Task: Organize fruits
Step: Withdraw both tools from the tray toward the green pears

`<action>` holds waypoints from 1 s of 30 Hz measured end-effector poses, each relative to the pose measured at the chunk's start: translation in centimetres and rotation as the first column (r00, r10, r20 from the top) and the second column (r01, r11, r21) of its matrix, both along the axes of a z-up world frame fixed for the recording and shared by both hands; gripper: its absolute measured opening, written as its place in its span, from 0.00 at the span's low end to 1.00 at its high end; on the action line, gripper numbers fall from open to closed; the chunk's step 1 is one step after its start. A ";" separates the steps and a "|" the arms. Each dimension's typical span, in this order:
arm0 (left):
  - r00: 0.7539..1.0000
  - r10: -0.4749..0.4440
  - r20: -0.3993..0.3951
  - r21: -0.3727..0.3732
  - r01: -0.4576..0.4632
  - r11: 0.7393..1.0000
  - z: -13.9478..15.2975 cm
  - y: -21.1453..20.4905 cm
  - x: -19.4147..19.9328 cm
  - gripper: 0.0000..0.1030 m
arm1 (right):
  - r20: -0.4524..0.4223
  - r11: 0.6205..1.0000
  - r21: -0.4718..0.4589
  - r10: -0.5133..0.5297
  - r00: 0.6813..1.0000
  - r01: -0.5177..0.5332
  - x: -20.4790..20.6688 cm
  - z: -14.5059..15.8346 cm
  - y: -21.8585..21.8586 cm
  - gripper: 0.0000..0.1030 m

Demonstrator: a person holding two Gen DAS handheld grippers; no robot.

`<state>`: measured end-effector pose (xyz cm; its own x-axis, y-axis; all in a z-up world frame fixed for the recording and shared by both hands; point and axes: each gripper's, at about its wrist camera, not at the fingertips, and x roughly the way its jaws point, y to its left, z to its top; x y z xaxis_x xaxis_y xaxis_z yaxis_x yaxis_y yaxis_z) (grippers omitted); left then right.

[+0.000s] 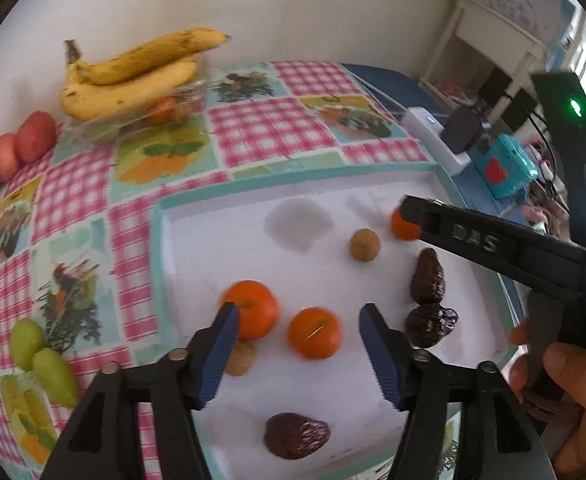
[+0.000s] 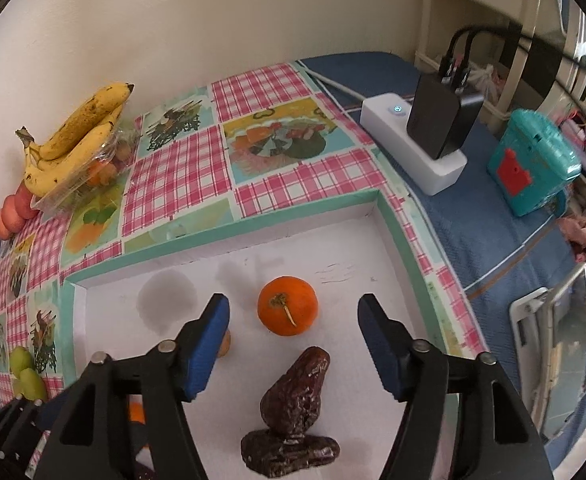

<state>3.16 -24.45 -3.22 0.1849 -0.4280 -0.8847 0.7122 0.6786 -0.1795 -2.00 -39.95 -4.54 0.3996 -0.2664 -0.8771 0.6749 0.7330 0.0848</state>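
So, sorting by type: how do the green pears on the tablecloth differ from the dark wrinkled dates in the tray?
The smooth green pears are pale; the dark wrinkled dates are brown-black. Pears lie outside the white tray; dates lie inside it. Both taper.

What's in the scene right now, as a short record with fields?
tray: white, teal rim, on checked cloth
in tray: three oranges, three dates, two brown nuts
outside tray: bananas, apples, green pears
left hand-held gripper: open, above an orange, holding nothing
right hand-held gripper: open, holding nothing
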 end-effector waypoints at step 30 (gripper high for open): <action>0.862 0.489 0.130 0.005 -0.494 0.870 2.7 17.4 8.2 1.00 | -0.003 0.991 -0.008 0.134 0.991 -0.134 0.0 3.4 10.0 0.85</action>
